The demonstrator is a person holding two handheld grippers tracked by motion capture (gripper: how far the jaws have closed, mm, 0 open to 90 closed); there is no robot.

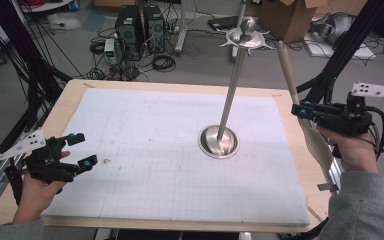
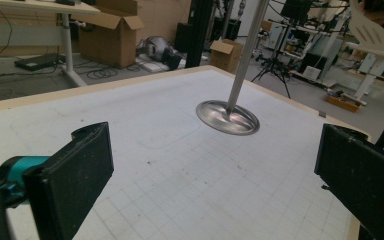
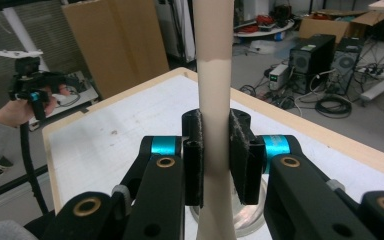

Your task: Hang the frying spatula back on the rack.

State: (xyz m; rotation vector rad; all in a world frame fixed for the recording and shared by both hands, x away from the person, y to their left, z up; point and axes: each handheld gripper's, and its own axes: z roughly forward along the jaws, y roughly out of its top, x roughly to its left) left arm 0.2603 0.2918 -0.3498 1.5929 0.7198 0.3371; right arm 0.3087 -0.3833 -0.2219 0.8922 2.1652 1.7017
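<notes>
Right gripper (image 1: 300, 111) clamps a cream spatula (image 1: 300, 107), handle toward upper frame, blade down; left gripper (image 1: 80, 149) jaws apart.

Left gripper (image 1: 82, 149) gapes empty; right gripper (image 1: 300, 111) is clamped tight, both held low.

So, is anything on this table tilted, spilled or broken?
Nothing is spilled or visibly broken. The metal stand sits on the white mat, and its pole looks slanted in the high view, perhaps only from the camera angle. The spatula is off the table, in the right claw.
</notes>
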